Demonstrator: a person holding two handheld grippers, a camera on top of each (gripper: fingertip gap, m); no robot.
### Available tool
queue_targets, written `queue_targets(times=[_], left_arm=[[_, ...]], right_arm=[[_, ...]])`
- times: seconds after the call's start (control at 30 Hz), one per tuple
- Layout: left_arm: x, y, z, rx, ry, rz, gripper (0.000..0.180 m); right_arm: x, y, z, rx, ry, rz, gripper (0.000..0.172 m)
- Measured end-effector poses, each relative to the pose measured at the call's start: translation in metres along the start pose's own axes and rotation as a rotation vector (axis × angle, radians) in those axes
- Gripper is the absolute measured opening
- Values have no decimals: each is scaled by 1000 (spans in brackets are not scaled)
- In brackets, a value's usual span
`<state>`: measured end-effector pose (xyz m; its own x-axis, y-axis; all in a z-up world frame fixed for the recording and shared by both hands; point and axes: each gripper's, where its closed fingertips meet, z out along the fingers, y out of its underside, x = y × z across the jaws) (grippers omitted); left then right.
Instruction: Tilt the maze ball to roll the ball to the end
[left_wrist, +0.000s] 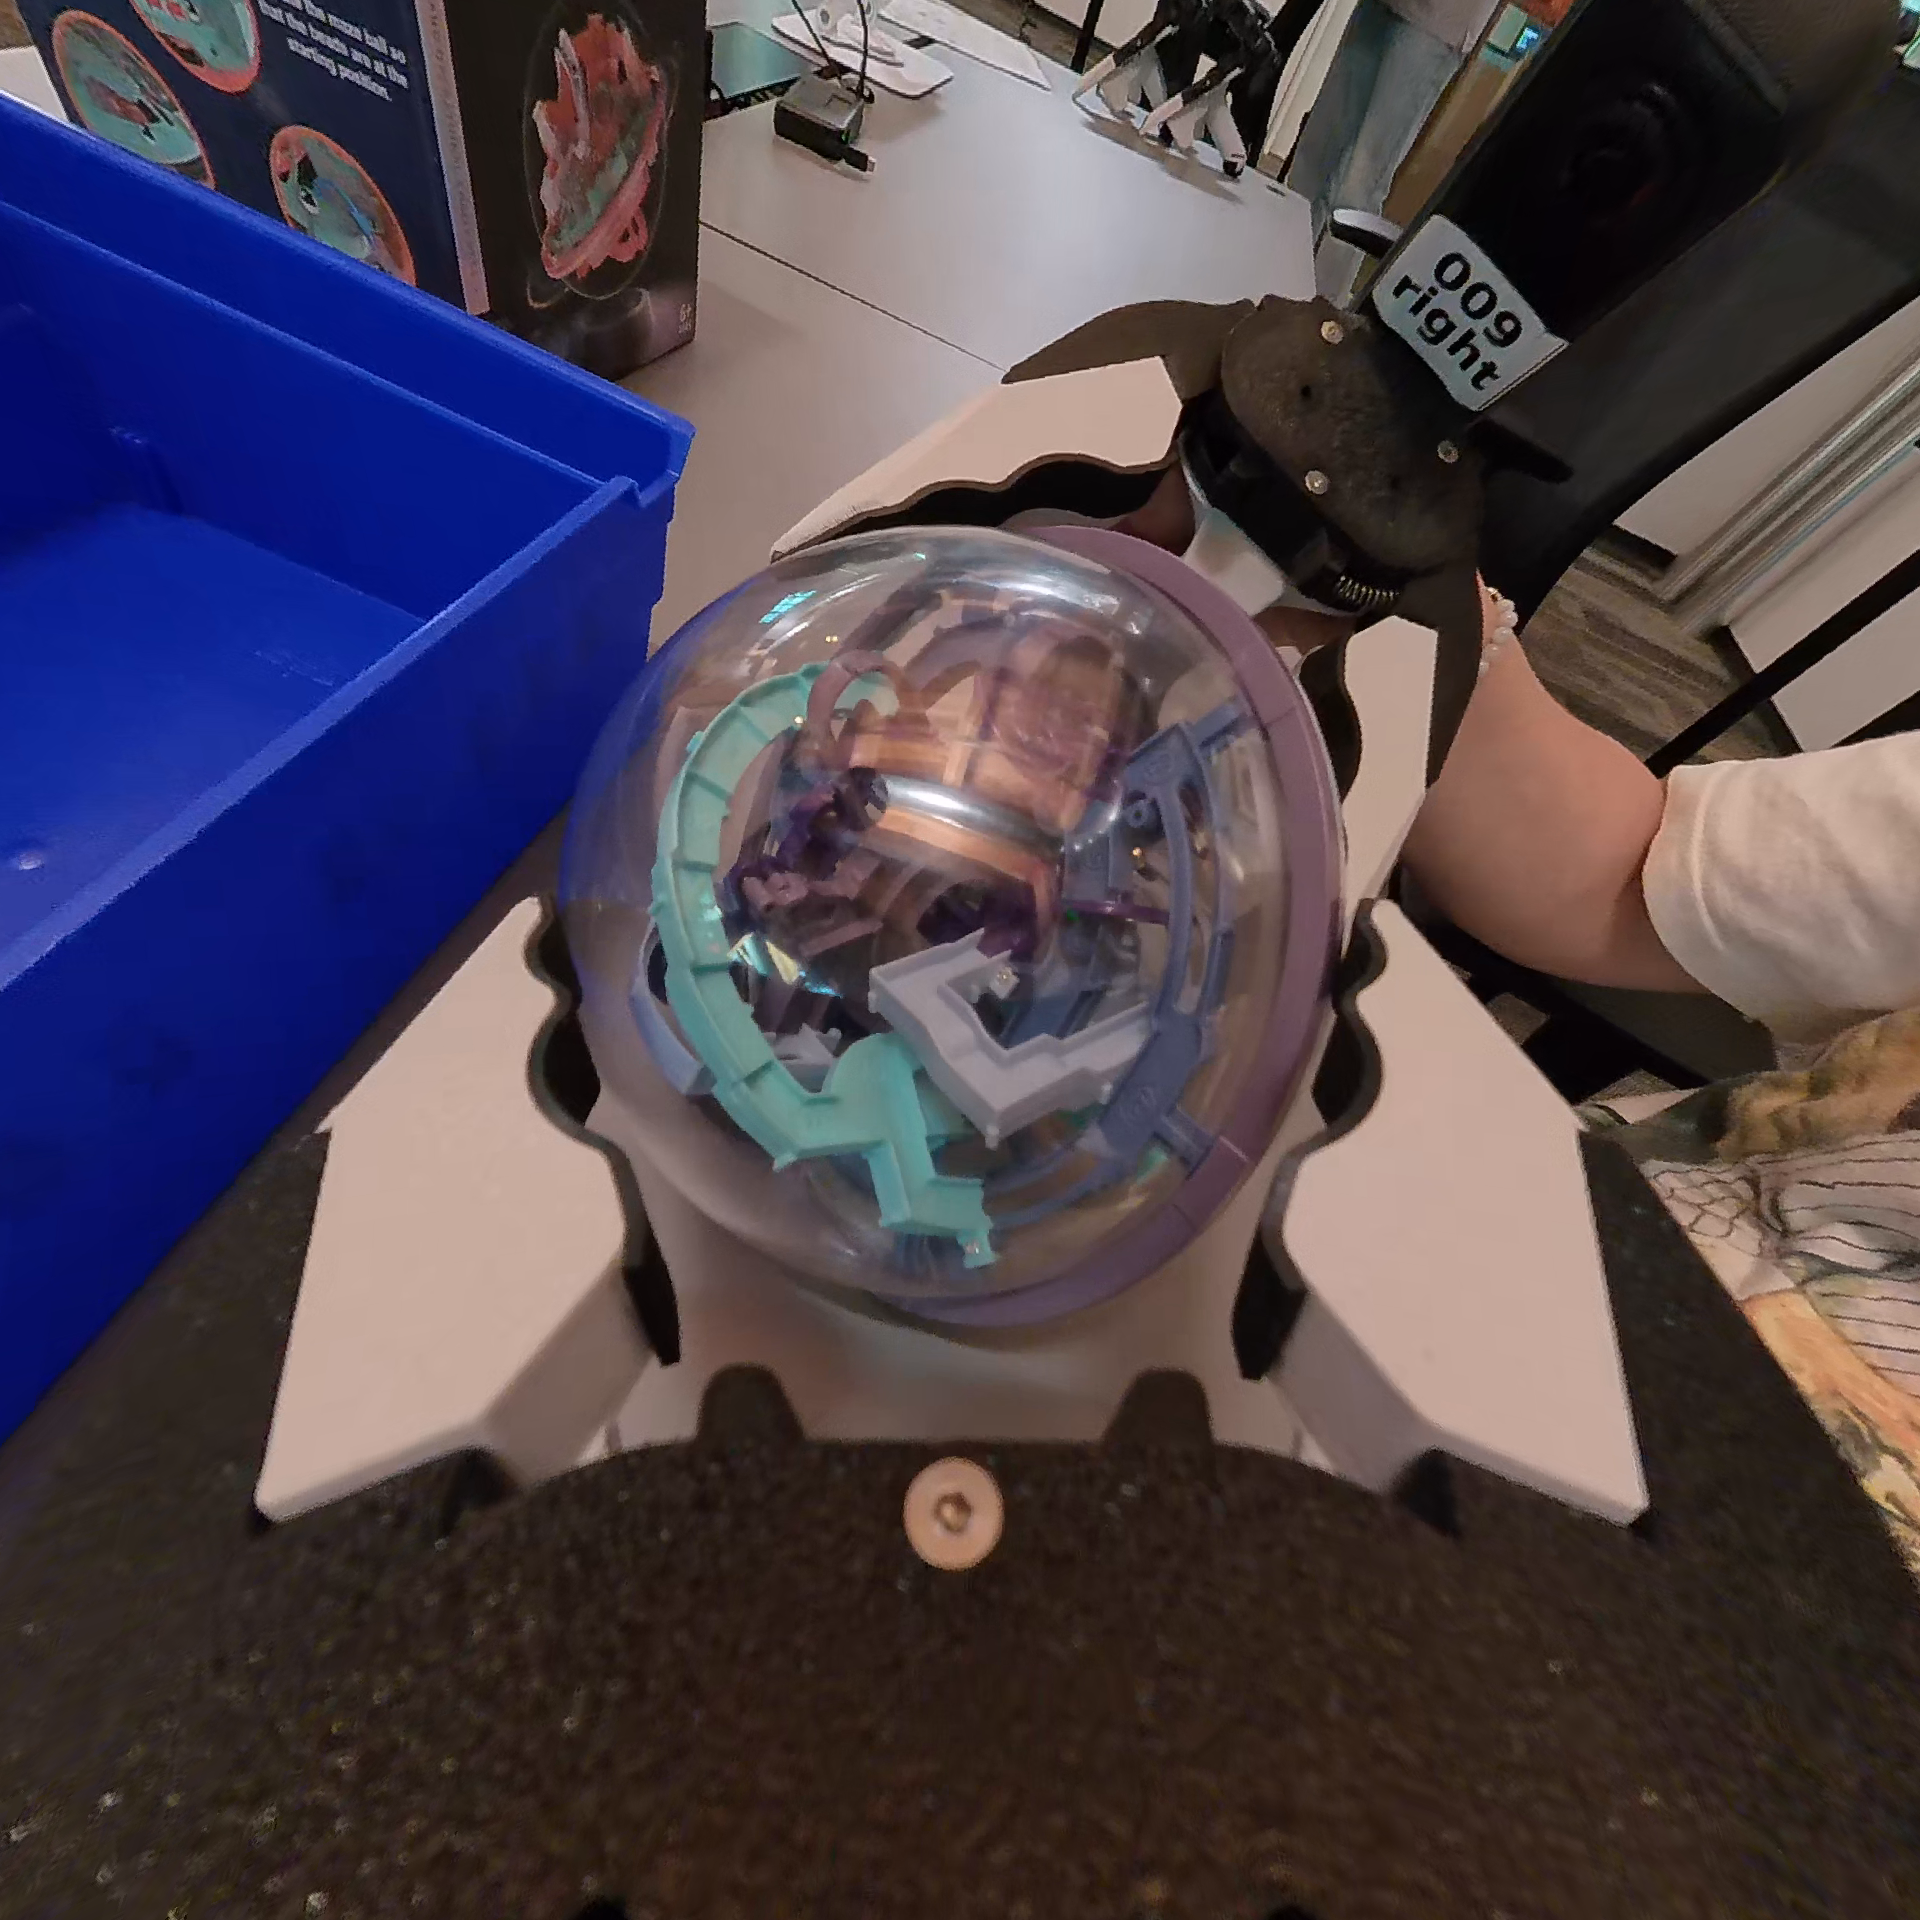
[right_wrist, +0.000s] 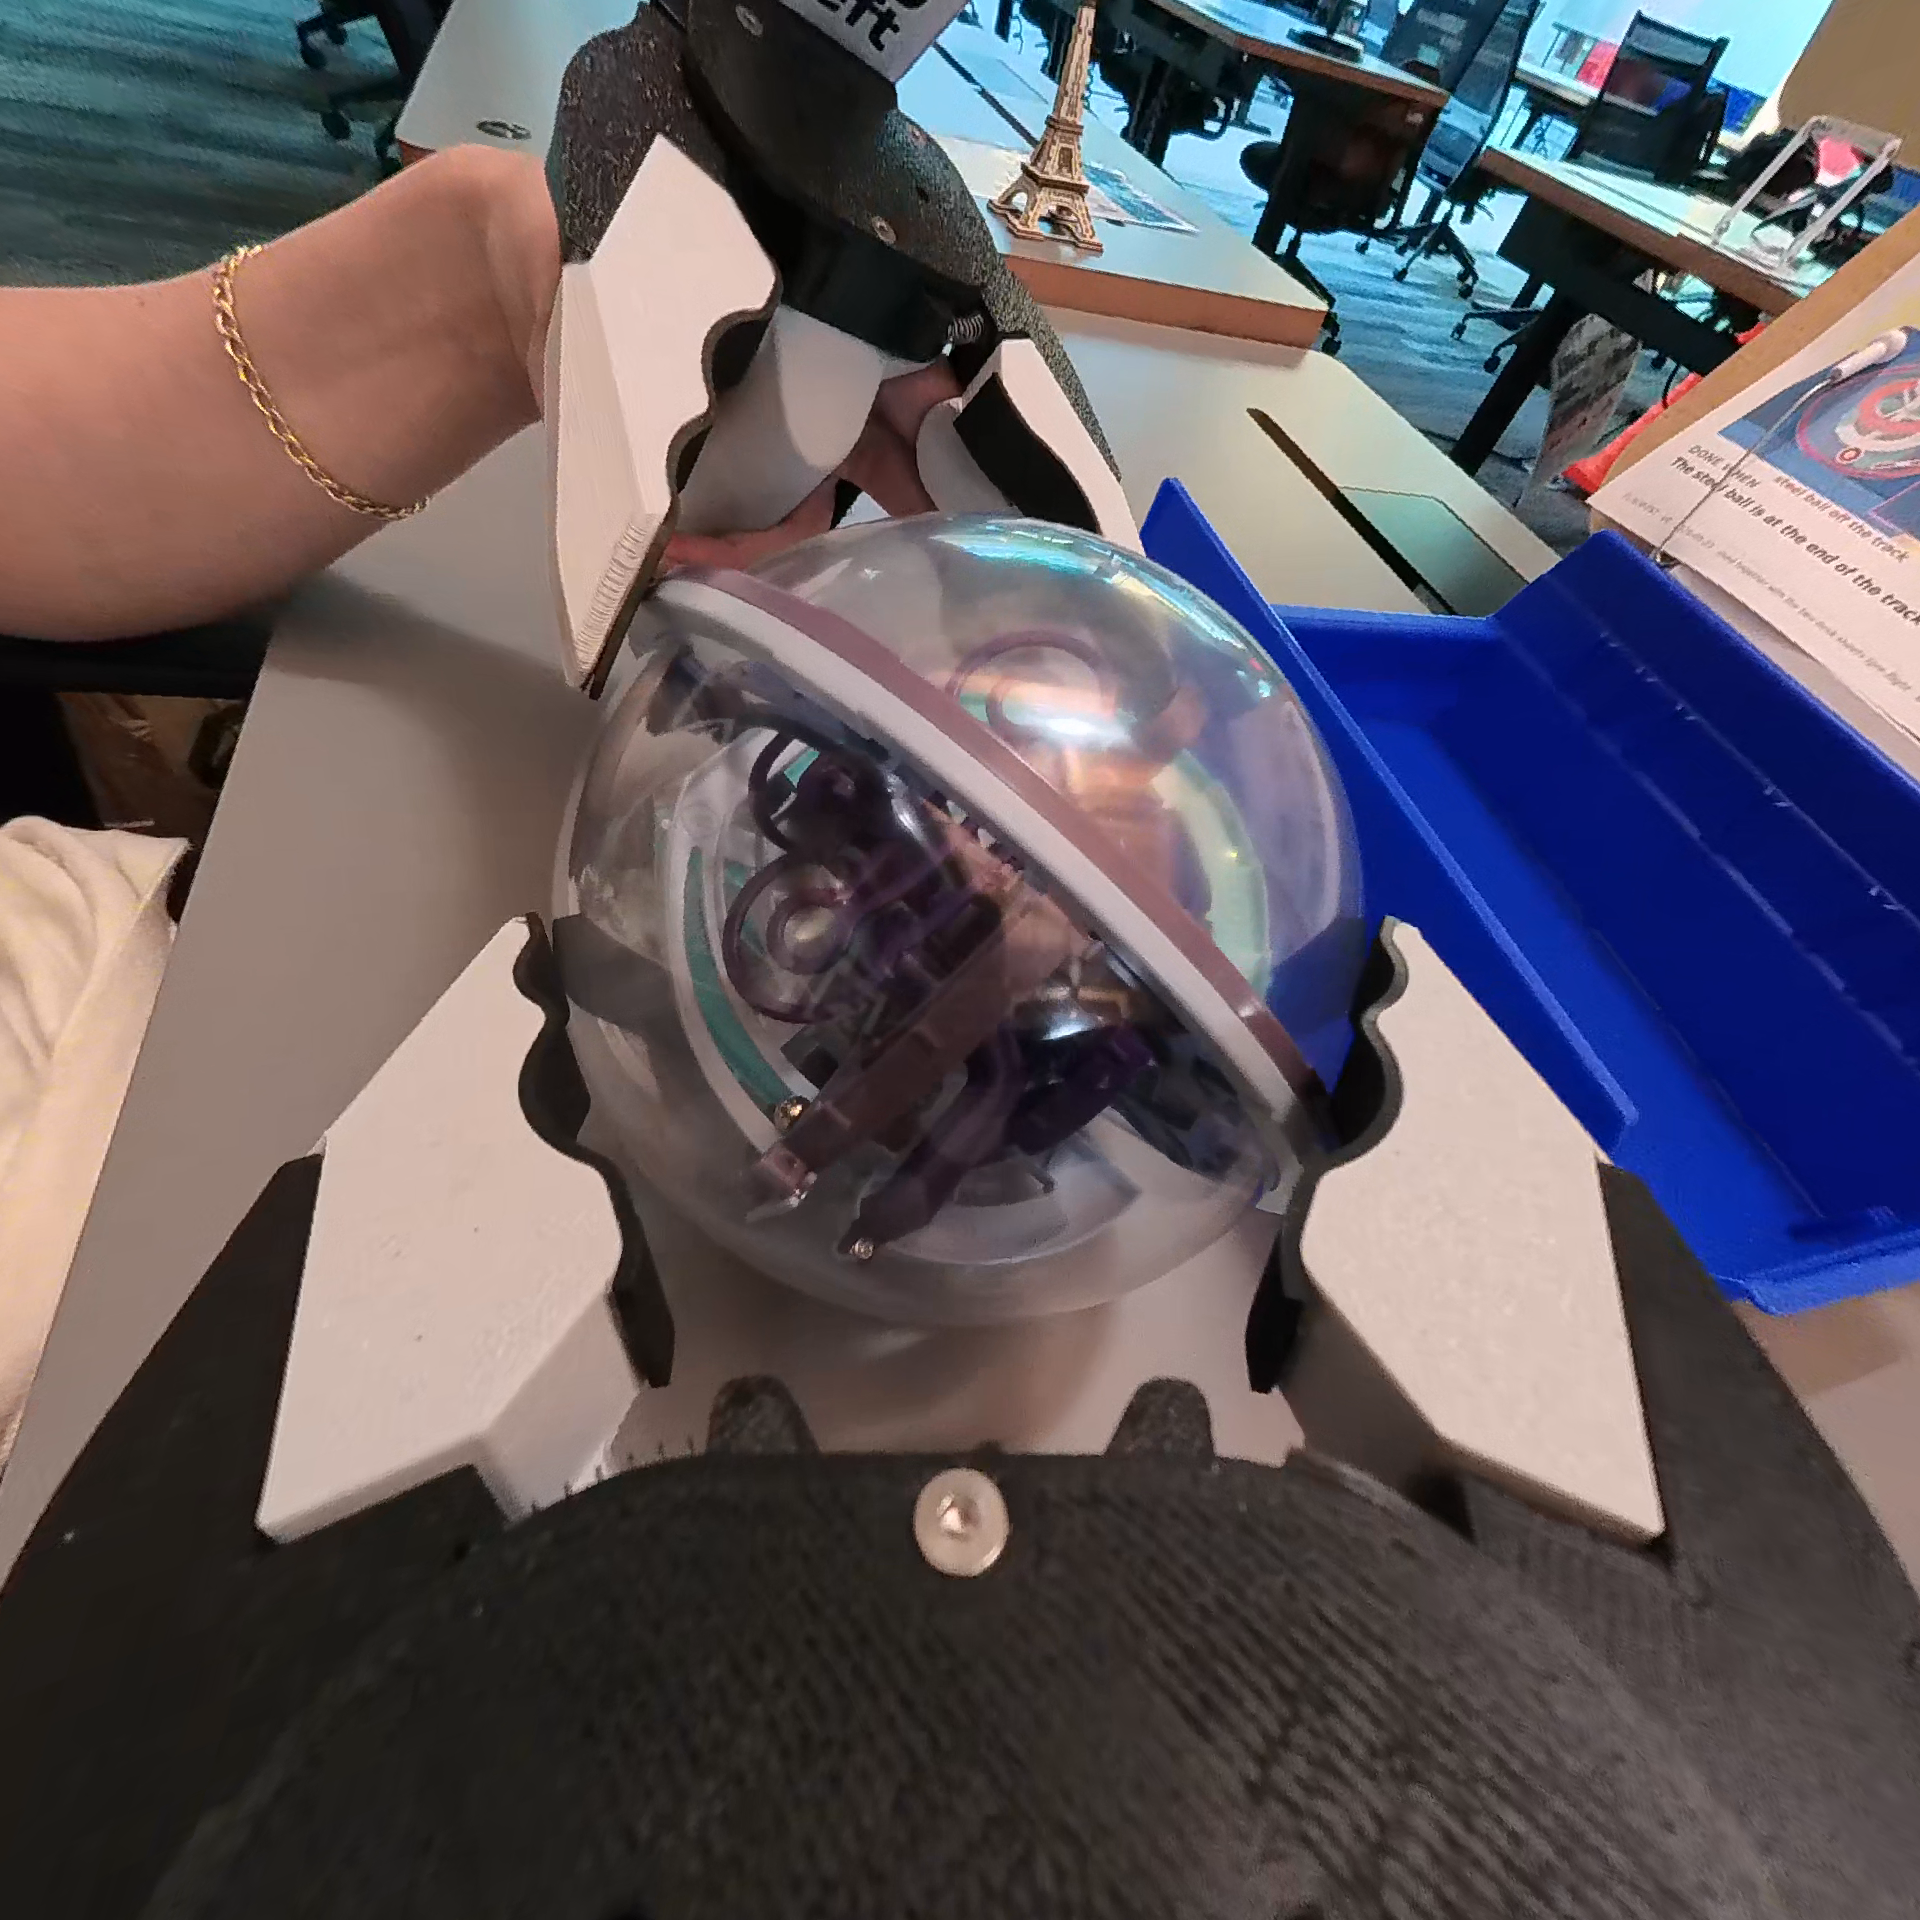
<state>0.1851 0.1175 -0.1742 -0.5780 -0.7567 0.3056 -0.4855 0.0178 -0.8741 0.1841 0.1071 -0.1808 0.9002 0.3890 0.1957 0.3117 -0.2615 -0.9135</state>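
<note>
The maze ball (left_wrist: 935, 831) is a clear sphere with a purple rim band and teal, grey and purple tracks inside. My left gripper (left_wrist: 951, 935) clamps it, both pads (left_wrist: 556, 997) pressed on its sides. My right gripper (right_wrist: 951, 956) clamps the same maze ball (right_wrist: 935, 727) from the opposite side, its pads (right_wrist: 1351, 1039) tight on the shell and the rim band running diagonally. Each gripper also shows in the other's view, the right one (left_wrist: 1340, 468) at the ball's far side and the left one (right_wrist: 810, 312) likewise. I cannot make out the small steel ball.
A blue bin (left_wrist: 208, 623) sits at the left of the grey table (left_wrist: 935, 260); it also shows in the right wrist view (right_wrist: 1610, 831). The toy's box (left_wrist: 416, 156) stands behind it. An instruction sheet (right_wrist: 1818, 499), a small tower model (right_wrist: 1055, 156) and the person's arms (right_wrist: 260, 416) are nearby.
</note>
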Motion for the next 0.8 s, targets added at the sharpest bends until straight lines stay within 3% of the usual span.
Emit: queue_targets(times=[0.13,0.27,0.37,0.8], left_arm=[[-1,-1,0,11,5,-15,138],[-4,-2,0,23,8,-69,138],[-4,1,-1,6,12,-104,139],[-17,-13,-2,129,-7,-148,138]], right_arm=[[0,1,2,8,8,-16,147],[4,17,6,-96,68,-170,156],[3,16,5,-81,50,-185,153],[10,20,7,-104,51,0,144]])
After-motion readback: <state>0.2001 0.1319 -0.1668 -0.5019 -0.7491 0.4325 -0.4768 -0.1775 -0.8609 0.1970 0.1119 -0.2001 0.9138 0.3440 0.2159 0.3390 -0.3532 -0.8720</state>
